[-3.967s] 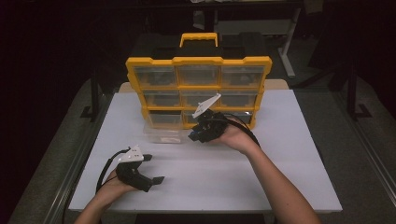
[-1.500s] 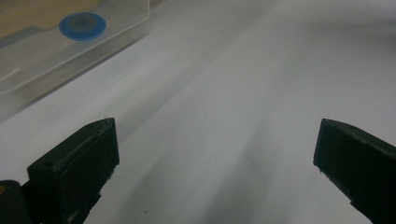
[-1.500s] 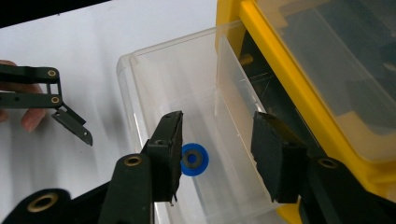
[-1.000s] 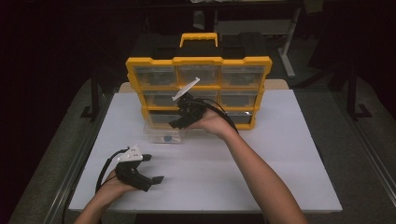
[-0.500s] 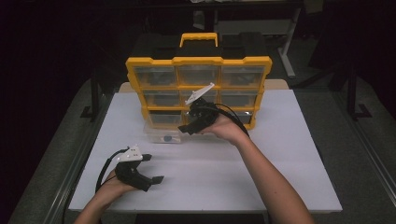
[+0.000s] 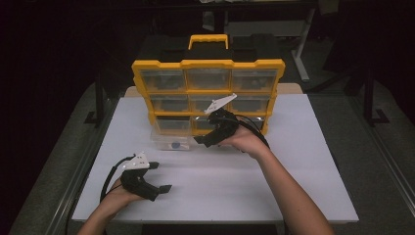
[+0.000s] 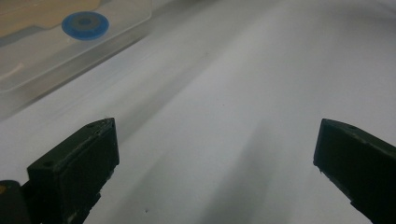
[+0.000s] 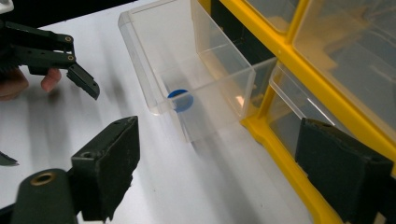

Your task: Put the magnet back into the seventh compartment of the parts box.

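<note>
A yellow organizer (image 6: 208,68) with clear drawers stands upright on the white table (image 6: 293,186). Its bottom-left drawer (image 6: 171,139) is pulled out onto the table, and a small blue disc (image 6: 174,145) lies in it. My right gripper (image 6: 203,141) hovers just right of that drawer, in front of the bottom row. Its jaws have just been opening and nothing is between them. In the right gripper view the drawer (image 8: 205,60) and disc (image 8: 180,100) lie ahead of the right gripper (image 8: 224,158). My left gripper (image 6: 160,176) rests open on the table, front left.
The left gripper view looks along the left gripper (image 7: 212,154) over bare white table toward the drawer (image 7: 56,60) and disc (image 7: 85,22). The organizer's yellow frame (image 8: 280,140) runs close beside the right jaw. Dark floor surrounds the table.
My right gripper has moved right and slightly down, away from the pulled-out drawer, and its jaws have spread. The left gripper and the drawer have stayed where they were.
</note>
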Available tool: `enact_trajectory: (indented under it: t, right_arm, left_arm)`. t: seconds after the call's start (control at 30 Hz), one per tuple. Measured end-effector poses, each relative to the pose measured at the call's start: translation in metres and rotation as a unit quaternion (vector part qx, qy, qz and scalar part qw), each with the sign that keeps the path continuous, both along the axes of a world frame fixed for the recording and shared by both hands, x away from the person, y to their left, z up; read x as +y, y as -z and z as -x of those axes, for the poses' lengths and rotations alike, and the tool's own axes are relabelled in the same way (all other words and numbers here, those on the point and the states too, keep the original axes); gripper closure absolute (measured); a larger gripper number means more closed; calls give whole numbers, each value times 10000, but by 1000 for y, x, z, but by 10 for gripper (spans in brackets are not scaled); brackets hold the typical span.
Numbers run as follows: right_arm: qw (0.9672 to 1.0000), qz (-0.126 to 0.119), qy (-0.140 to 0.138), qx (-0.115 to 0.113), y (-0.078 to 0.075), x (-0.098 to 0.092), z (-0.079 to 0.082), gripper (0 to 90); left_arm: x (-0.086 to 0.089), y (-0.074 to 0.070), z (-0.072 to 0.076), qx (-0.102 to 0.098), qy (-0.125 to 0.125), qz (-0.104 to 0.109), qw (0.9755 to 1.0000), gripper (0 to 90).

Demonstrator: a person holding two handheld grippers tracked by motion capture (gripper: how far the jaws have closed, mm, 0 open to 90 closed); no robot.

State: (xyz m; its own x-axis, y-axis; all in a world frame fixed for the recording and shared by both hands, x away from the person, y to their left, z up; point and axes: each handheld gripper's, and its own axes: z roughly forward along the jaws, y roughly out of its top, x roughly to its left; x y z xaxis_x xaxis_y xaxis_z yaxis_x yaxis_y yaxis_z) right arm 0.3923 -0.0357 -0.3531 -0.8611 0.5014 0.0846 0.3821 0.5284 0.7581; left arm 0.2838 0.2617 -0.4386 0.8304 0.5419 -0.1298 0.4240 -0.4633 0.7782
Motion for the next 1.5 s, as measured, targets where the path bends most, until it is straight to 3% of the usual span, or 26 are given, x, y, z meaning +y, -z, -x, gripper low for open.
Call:
enact_trajectory:
  t: [0.27, 0.87, 1.0, 1.1, 1.5]
  right_arm:
    - [9998, -53, 170, -35, 7, -11, 7, 110]
    - [9995, -80, 260, -189, 23, -36, 26, 49]
    - [9992, 34, 248, -321, 29, -44, 29, 40]
    - [9993, -97, 325, -186, 32, -48, 35, 36]
    - [9983, -221, 479, -243, 48, -77, 56, 27]
  left_arm:
    - [0, 0, 0, 0, -17, 15, 10000, 0]
    - [1, 0, -1, -13, -42, -2, 10000, 0]
    - [2, 0, -1, -20, -59, 12, 10000, 0]
    - [2, -1, -1, -31, -61, 2, 10000, 0]
    - [1, 0, 0, -67, -14, -11, 10000, 0]
